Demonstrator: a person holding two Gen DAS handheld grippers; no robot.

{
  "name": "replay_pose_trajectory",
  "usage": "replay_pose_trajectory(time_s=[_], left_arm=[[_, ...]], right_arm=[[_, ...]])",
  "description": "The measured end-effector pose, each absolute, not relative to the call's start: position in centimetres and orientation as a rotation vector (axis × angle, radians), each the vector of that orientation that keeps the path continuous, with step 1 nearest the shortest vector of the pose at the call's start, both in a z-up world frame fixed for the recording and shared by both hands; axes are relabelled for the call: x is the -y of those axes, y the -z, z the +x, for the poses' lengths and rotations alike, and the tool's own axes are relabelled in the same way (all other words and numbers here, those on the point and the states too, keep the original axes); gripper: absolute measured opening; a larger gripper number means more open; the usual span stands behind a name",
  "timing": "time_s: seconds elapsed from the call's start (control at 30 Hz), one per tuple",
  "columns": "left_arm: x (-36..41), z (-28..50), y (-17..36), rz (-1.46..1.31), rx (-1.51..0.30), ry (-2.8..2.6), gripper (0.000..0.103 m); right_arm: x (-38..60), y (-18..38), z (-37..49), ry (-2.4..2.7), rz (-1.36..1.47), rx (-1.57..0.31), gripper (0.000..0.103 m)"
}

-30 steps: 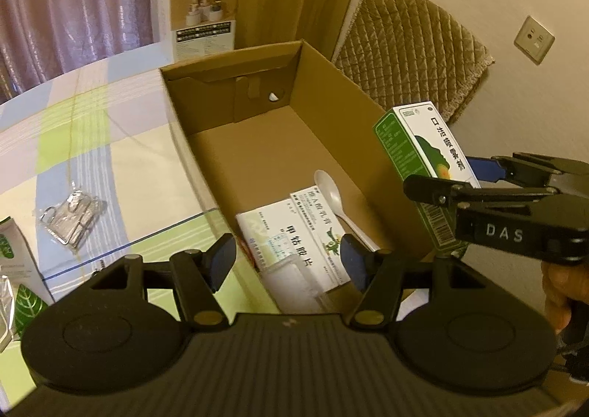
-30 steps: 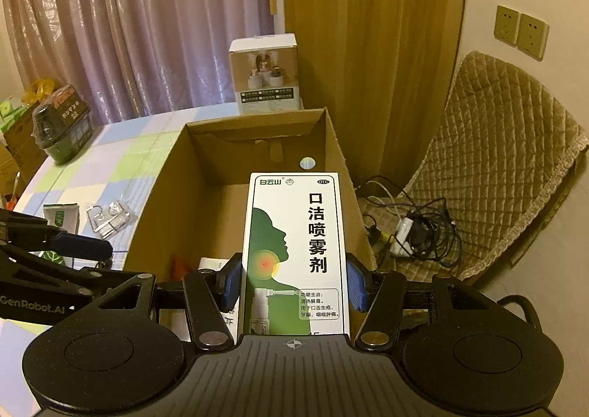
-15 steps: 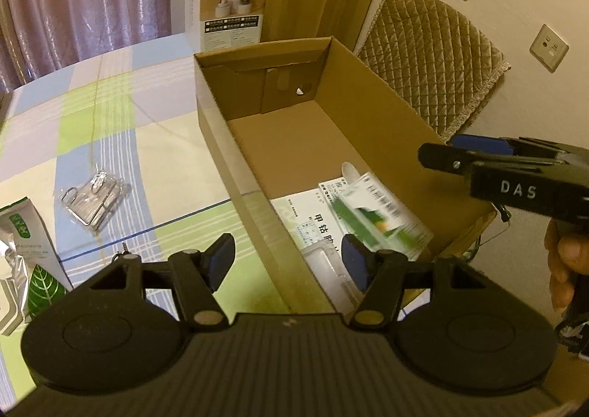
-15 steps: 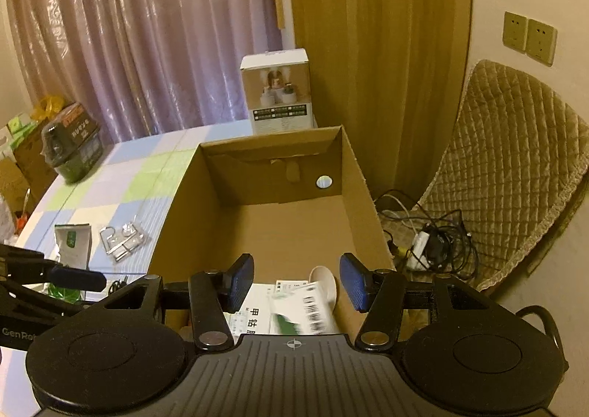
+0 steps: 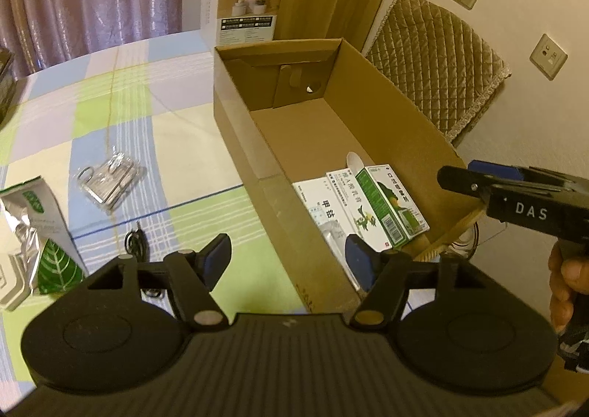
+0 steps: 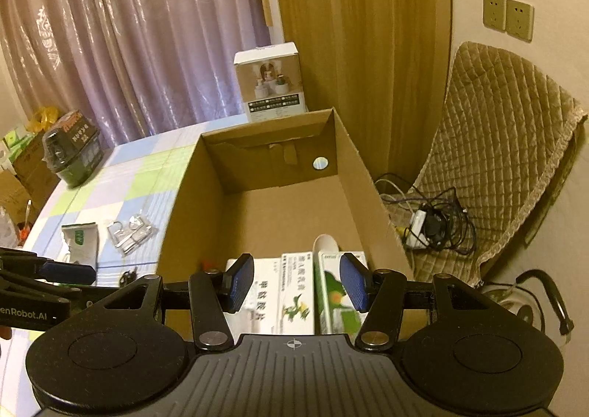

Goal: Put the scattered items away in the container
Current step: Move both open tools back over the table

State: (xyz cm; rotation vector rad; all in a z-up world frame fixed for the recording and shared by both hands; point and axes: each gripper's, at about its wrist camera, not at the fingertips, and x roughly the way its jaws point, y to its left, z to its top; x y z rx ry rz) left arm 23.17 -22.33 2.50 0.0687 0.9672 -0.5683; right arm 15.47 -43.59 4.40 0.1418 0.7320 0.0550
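Note:
An open cardboard box point(image 5: 235, 115) point(image 6: 176, 210) stands on the checked tablecloth. On its floor lie a green and white spray box point(image 5: 390, 207) point(image 6: 338, 306), two white medicine boxes point(image 5: 349, 203) point(image 6: 294, 295) and a white spoon point(image 5: 355, 161) point(image 6: 325, 244). My right gripper point(image 6: 298, 280) point(image 5: 478, 185) hangs open and empty over the box's near end. Over the box's near left wall, my left gripper point(image 5: 289, 260) has its jaws opening with nothing between them. On the cloth to the left lie a clear packet of metal hooks point(image 5: 108, 179) point(image 6: 129, 231), a silver pouch with a green leaf point(image 5: 33, 225) point(image 6: 79, 238) and a small black item point(image 5: 134, 240).
A white product box point(image 5: 244, 4) point(image 6: 272, 81) stands behind the cardboard box. A quilted chair point(image 5: 430, 59) point(image 6: 497, 159) is on the right, with a tangle of cables point(image 6: 430, 221) on the floor. A dark container point(image 6: 71, 148) sits at the table's far left.
My right gripper let go of the green spray box, which fell into the cardboard box beside the medicine boxes. My left gripper shifted left along the table and its jaws widened slightly.

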Motion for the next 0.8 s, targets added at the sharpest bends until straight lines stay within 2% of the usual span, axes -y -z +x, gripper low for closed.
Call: replay_pose_trajectory(time_s=[0.13, 0.47, 0.63, 0.7, 0.8], left_arm=[[20.8, 21.9, -3.0, 0.051, -0.962, 0.551, 0.068], [14.7, 17.4, -4.5, 0.014, -0.933, 0.462, 0.07], [10.1, 14.3, -5.0, -0.012, -0.926, 0.392, 0.075], [8.0, 13.1, -5.1, -0.022, -0.926, 0.362, 0.076], [5.3, 11.6, -5.3, -0.038, -0.921, 0.309, 0.077]], right_arm=[[42.5, -5.2, 14.0, -0.066, 0.158, -0.718, 0.058], [37.5, -7.7, 10.3, -0.18, 0.181, -0.697, 0.058], [33.4, -7.7, 8.2, -0.274, 0.161, -0.713, 0.06], [31.9, -7.6, 7.2, -0.298, 0.158, -0.706, 0.103], [29.7, -7.5, 6.1, -0.35, 0.14, -0.704, 0.103]])
